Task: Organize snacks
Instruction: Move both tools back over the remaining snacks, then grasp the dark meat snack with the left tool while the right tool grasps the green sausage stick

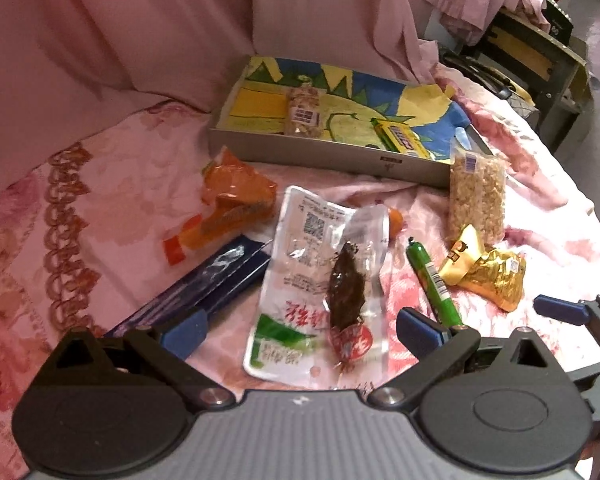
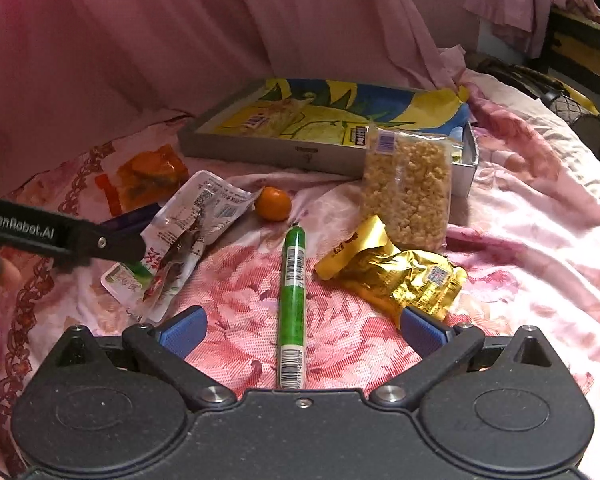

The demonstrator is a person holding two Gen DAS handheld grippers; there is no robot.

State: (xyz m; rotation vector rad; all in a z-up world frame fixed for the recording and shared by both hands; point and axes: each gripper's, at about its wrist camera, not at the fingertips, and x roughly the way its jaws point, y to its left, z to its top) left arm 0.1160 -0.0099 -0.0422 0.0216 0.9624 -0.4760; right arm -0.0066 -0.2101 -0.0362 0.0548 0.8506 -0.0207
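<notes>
Both grippers hang low over a pink flowered bedspread (image 2: 260,300) strewn with snacks. The left gripper (image 1: 302,330) has its blue fingers spread wide, with nothing between them but a clear pouch (image 1: 320,280) holding a dark piece of meat, lying flat on the cloth beneath. The right gripper (image 2: 302,332) is spread just as wide, and a green sausage stick (image 2: 293,304) lies lengthwise in the gap, touched by neither finger.

From the right wrist view, a gold foil packet (image 2: 396,276) sits at about two o'clock from the stick, a clear bag of puffed grain (image 2: 408,192) leans against the grey tray (image 2: 268,152) at one o'clock, and a small orange (image 2: 273,204) rests at twelve. Orange wrappers (image 2: 152,176) lie at ten o'clock.

The tray stands at the far end, lined with a bright blue and yellow sheet. In the left wrist view it holds a nut bar (image 1: 302,112) and a yellow packet (image 1: 400,138). A dark blue packet (image 1: 204,284) lies at ten o'clock from the pouch.
</notes>
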